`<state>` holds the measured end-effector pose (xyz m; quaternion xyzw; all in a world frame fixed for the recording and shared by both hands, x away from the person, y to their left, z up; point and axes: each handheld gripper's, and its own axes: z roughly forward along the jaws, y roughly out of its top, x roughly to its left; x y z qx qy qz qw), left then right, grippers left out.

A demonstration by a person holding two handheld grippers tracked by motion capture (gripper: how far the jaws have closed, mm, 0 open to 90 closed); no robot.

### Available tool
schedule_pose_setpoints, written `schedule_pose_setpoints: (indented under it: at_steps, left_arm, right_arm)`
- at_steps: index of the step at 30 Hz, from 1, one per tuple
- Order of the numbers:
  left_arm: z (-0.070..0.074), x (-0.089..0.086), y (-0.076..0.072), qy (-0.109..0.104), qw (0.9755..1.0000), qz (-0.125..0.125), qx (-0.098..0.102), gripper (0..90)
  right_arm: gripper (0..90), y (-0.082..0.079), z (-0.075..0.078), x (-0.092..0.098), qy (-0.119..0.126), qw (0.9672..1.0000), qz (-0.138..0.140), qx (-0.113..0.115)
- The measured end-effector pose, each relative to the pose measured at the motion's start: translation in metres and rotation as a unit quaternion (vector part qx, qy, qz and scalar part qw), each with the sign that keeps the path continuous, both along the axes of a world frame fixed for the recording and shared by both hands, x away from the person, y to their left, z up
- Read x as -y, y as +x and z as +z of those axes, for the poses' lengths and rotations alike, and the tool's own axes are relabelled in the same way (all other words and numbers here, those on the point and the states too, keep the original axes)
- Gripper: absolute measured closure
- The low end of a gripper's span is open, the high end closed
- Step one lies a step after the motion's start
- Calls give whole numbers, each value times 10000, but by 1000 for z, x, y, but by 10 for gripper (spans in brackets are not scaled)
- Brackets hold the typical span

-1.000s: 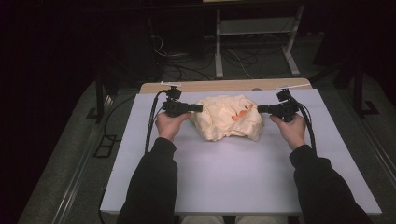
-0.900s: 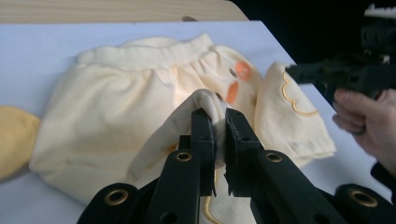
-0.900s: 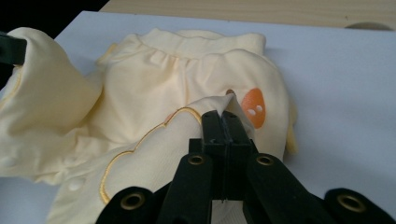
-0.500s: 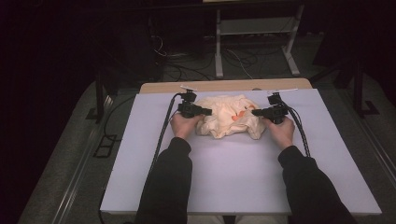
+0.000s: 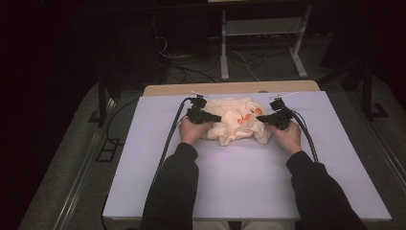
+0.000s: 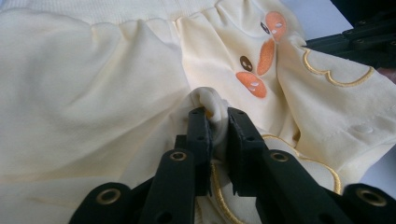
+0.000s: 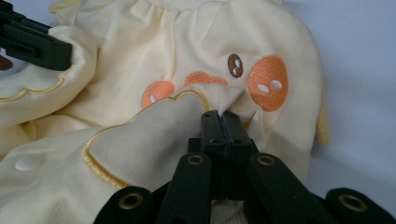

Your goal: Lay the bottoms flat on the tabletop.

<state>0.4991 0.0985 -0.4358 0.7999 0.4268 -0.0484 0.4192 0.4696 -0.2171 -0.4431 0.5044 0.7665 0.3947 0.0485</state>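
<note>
Cream-yellow garment point(image 5: 233, 125) lies bunched on the white table point(image 5: 249, 177). Left gripper point(image 6: 218, 122) pinches a fold, its jaws just easing slightly apart; right gripper point(image 7: 225, 116) is clamped tight on fabric.

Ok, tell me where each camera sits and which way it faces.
High view: above the person's side, looking forward and down on the table; both forearms, the left gripper and the right gripper show.
Left gripper view: rides the left gripper, looking along its jaws, pinched on a fold of the cream garment.
Right gripper view: rides the right gripper, jaws shut on the garment.
Shared: both gripper views show the orange embroidery.
</note>
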Motion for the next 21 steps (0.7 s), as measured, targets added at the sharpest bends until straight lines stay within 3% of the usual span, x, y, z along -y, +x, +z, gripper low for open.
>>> schedule_pose_setpoints:
  at_steps: [3,10,15,21]
  left_arm:
    - [2,0,0,-115,9999,-112,-28,632]
    - [7,-4,-2,-272,9993,-166,-195,403]
    - [13,-10,-7,-165,9998,-150,-14,292]
    - [23,-22,-19,31,9988,-48,477,151]
  right_arm:
    - [865,1,0,5,203,9997,-2,-116]
    - [599,-2,8,8,108,9998,-177,70]
    - [446,-6,16,14,219,9995,-166,153]
    - [244,-13,27,20,342,9988,-86,342]
